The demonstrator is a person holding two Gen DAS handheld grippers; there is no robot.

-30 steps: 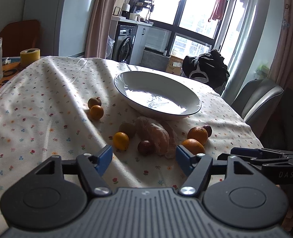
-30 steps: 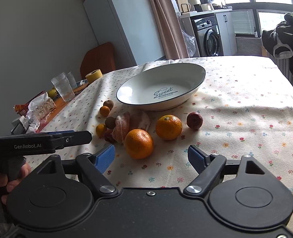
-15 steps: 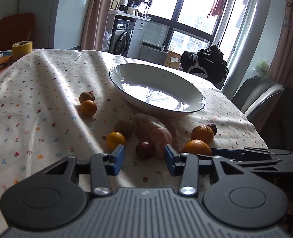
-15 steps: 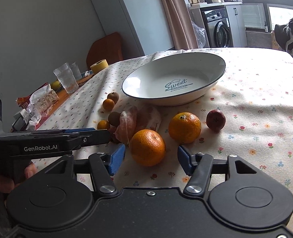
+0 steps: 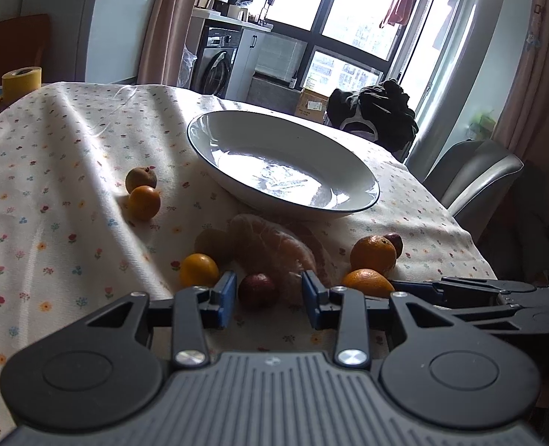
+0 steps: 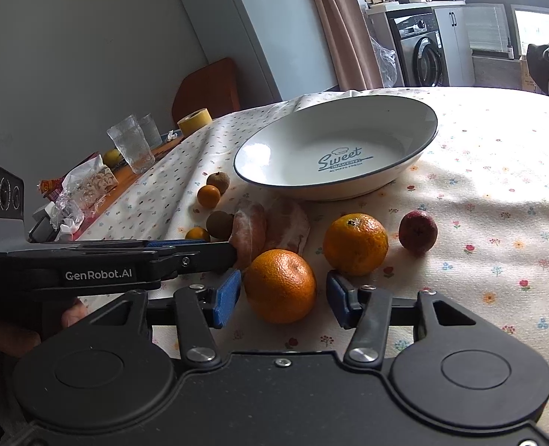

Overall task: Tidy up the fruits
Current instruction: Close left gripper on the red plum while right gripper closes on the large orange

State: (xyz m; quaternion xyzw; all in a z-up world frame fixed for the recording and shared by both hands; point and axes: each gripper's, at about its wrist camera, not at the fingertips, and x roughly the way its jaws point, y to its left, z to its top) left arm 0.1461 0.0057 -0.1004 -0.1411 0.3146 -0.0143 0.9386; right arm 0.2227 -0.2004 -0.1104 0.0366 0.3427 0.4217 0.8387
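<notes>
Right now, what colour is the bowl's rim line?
Dark navy on a white bowl, clearest in the right wrist view.

Black tongs [image 6: 283, 299], blue pads [image 6: 227, 293], silver screws, seemingly ribbed grey housing.

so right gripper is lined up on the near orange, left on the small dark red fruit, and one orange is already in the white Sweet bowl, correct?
Not quite. The white blue-rimmed bowl is empty in the right wrist view; every fruit lies on the floral tablecloth. The rest holds: the right gripper brackets the near orange, and the left gripper brackets the small dark red fruit, fingers open.
</notes>
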